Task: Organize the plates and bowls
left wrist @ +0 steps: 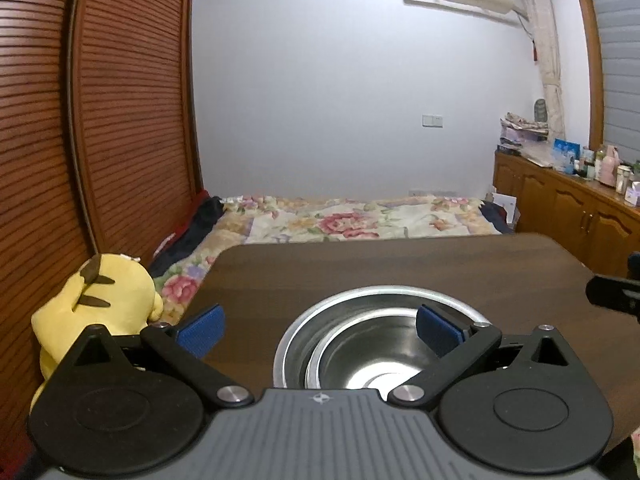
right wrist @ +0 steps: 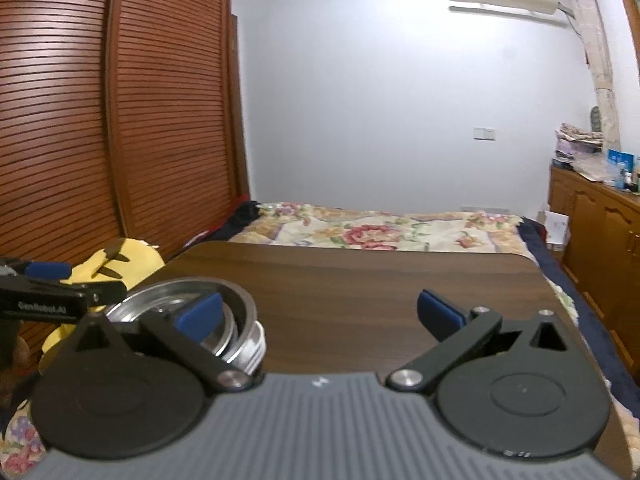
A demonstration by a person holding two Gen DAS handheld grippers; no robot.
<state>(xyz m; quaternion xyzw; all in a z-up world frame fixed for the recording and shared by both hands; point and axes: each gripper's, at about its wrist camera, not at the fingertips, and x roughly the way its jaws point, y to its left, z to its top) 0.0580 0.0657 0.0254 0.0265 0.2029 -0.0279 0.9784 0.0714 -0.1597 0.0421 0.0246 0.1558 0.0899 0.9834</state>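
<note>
The left hand-held gripper [left wrist: 318, 330] stands wide open with nothing between its blue pads [left wrist: 202, 330]. Just ahead of it and a little to its right, nested steel bowls [left wrist: 372, 344] sit upright on the brown table [left wrist: 400, 264], mouths up; being round, they have no long axis. The right pad overlaps the bowls' rim in the left wrist view; I cannot tell whether it touches. The right hand-held gripper [right wrist: 320, 316] is also wide open and empty, over bare table, with the bowls [right wrist: 192, 312] to its left. In the right wrist view the left gripper's side reads "GenRobot.AI". A yellow plush [left wrist: 108, 300] lies left of the table; a flowered bed [left wrist: 340, 220] lies beyond.
</note>
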